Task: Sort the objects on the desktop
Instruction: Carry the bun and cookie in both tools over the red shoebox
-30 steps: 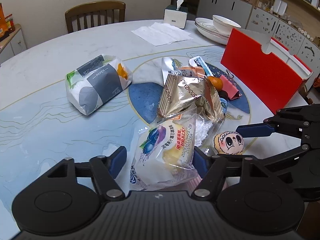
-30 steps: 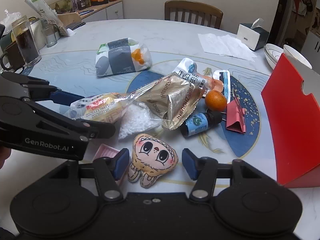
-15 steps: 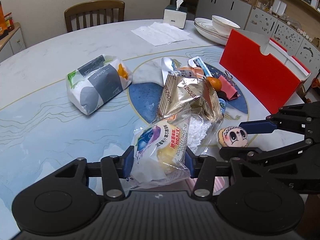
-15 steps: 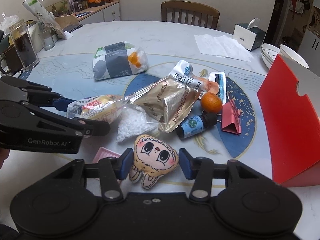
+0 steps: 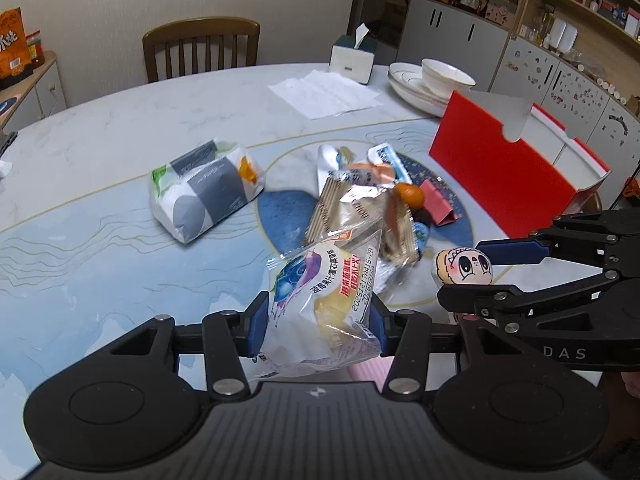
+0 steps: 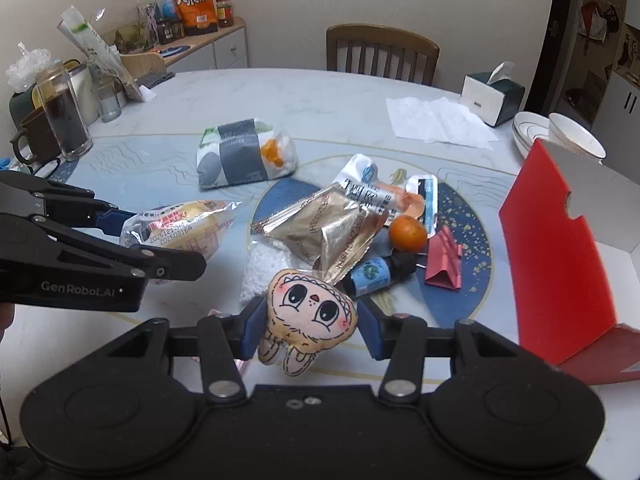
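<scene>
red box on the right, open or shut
Open. The red box stands with its top uncovered: the left wrist view shows its white inside behind the red front wall, no lid over it.

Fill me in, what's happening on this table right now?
A person is sorting clutter with two handheld grippers. The left gripper has just closed its jaws on a wrapped bread bag. The right gripper has just closed on a small plush toy. Both things look lifted off the table. A gold snack bag, an orange, a small bottle and a tissue pack lie there, beside a red box.
</scene>
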Motion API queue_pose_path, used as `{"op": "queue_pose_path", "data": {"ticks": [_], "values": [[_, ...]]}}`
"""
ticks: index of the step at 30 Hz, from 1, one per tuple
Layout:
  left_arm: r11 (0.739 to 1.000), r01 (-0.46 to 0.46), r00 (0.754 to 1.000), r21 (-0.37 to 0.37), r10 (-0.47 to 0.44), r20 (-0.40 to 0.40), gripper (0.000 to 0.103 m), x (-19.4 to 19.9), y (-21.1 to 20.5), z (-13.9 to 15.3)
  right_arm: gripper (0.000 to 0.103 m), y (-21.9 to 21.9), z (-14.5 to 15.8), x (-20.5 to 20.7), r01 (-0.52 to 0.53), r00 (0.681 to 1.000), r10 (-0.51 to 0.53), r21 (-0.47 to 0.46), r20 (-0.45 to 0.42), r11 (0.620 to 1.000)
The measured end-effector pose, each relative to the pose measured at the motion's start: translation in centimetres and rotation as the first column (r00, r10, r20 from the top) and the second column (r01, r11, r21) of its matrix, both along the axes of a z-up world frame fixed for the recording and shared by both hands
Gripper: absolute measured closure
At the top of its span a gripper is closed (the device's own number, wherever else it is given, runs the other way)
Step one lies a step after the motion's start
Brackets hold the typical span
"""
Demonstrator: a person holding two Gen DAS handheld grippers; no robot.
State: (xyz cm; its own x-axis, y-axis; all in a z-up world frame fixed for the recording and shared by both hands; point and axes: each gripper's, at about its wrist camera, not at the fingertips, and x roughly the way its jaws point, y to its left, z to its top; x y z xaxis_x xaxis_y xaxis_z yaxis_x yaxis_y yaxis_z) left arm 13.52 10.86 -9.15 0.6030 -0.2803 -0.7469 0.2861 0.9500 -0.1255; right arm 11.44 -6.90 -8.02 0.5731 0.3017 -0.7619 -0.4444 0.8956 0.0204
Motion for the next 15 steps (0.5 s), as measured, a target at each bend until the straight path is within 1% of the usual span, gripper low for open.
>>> {"op": "queue_pose_path", "data": {"ticks": [6,15], "values": [[1.0,0.007,1.0,-0.008,-0.007,0.022,0.055,-0.5,-2.0,1.8,0.055,-1.8,1.3,-0.2,0.0,1.0,0.0,0.013,0.012,1.0],[0.999,0.043,0.996,-0.02,-0.042,0.074,0.055,-0.6,-6.7,4.9,0.055,-6.0,4.2,-0.1,0.001,0.999,-0.003,0.05,0.05,0.999]]}}
